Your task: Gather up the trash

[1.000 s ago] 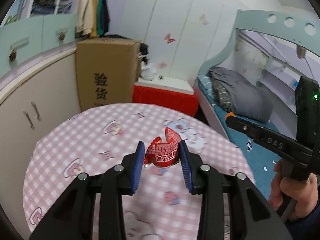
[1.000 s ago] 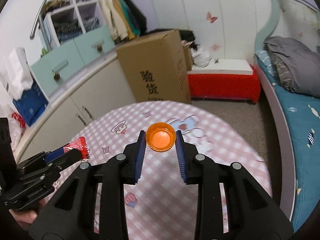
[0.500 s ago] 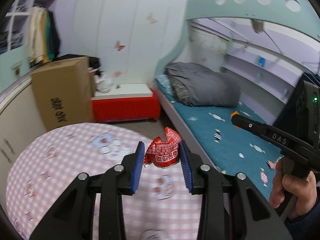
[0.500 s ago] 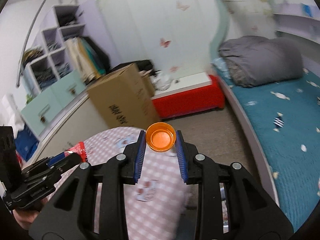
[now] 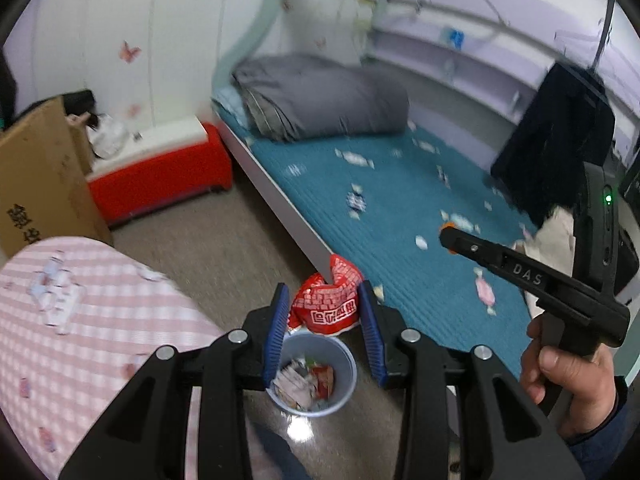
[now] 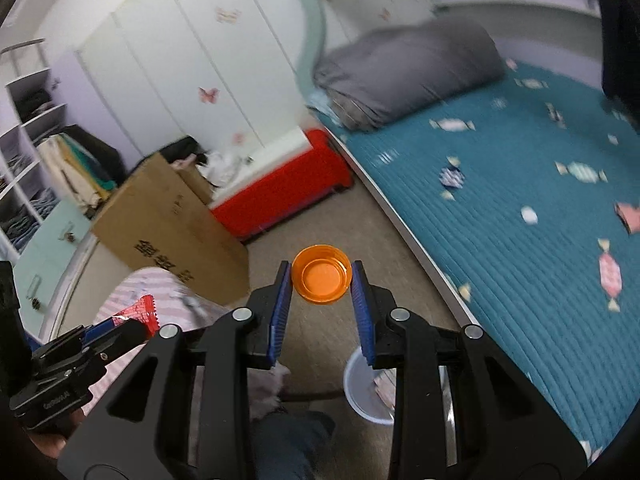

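Beside the bed, a trash bin waits on the floor off the pink bench's edge, so the left hand-held gripper pinches a red wrapper above it, the right hand-held gripper an orange cap nearby, ready for dropping.

Bright, even indoor light; background motion-blurred (fisheye edges bend, corners black).

Teal bed with grey folded duvet, red storage bench, cardboard box, pink checked table
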Available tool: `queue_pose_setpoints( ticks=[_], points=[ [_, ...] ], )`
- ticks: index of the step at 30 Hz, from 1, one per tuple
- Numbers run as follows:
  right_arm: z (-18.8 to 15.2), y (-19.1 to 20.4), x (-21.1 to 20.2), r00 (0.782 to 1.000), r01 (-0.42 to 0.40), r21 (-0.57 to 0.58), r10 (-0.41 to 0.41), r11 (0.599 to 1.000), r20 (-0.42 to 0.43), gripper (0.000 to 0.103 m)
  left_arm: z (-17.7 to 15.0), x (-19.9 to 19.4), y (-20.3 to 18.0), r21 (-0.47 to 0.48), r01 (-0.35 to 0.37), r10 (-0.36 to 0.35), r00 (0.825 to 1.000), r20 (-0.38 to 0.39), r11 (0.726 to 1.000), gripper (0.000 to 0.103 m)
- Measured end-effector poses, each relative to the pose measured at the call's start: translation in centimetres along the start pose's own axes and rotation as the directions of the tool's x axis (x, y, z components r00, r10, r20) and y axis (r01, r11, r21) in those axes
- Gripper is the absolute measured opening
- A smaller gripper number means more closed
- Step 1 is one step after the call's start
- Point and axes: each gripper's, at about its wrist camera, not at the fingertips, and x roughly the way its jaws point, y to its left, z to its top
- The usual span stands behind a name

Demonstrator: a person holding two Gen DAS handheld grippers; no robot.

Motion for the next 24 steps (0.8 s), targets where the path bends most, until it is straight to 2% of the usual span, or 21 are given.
queue_pose_setpoints(
  ticks=[4, 9, 16, 17, 18, 19, 20, 21, 24],
  points=[
    [-1.3, -2.8, 3.5, 0.997, 0.017, 0.047, -0.013, 0.999, -0.082, 0.029, -0.6, 4.9, -1.1, 0.021, 0.007, -0.005, 0.993, -0.118, 1.0, 0.035],
    [-3.0, -5.1, 7.9, 0.983, 0.027, 0.094, -0.01, 0.995, -0.182, 0.029, -1.9, 10.7, -1.0, 0.027, -0.01, 0.016, 0.966, -0.257, 1.0, 0.035],
    [-4.7, -7.2, 12.9, 0.957, 0.037, 0.15, 0.008, 0.988, -0.288, 0.03, -2.7, 15.9, -0.5, 0.022, -0.025, 0.031, 0.93, -0.367, 0.999, 0.039],
    [-5.0, -7.4, 13.5, 0.953, 0.037, 0.162, 0.014, 0.986, -0.302, 0.03, -2.6, 16.5, -0.3, 0.014, -0.022, 0.026, 0.923, -0.383, 1.0, 0.043],
    [-5.2, -7.6, 14.1, 0.948, 0.038, 0.176, 0.02, 0.984, -0.317, 0.031, -2.7, 17.1, 0.0, 0.006, -0.024, 0.024, 0.915, -0.403, 1.0, 0.055],
    [-5.5, -8.1, 14.8, 0.941, 0.04, 0.199, 0.03, 0.979, -0.338, 0.045, -2.6, 17.5, -0.1, 0.006, -0.037, 0.036, 0.911, -0.411, 0.999, 0.065],
    [-5.7, -8.5, 15.3, 0.936, 0.046, 0.217, 0.033, 0.975, -0.349, 0.07, -2.6, 17.7, 0.1, 0.005, -0.057, 0.054, 0.906, -0.419, 0.998, 0.083],
    [-6.0, -9.1, 15.6, 0.935, 0.06, 0.249, 0.033, 0.967, -0.353, 0.074, -2.5, 17.8, 0.4, -0.001, -0.076, 0.069, 0.905, -0.42, 0.997, 0.085],
    [-6.4, -9.6, 15.4, 0.934, 0.071, 0.282, 0.036, 0.957, -0.355, 0.075, -2.2, 17.5, 1.1, -0.03, -0.096, 0.075, 0.906, -0.418, 0.995, 0.086]
  ],
)
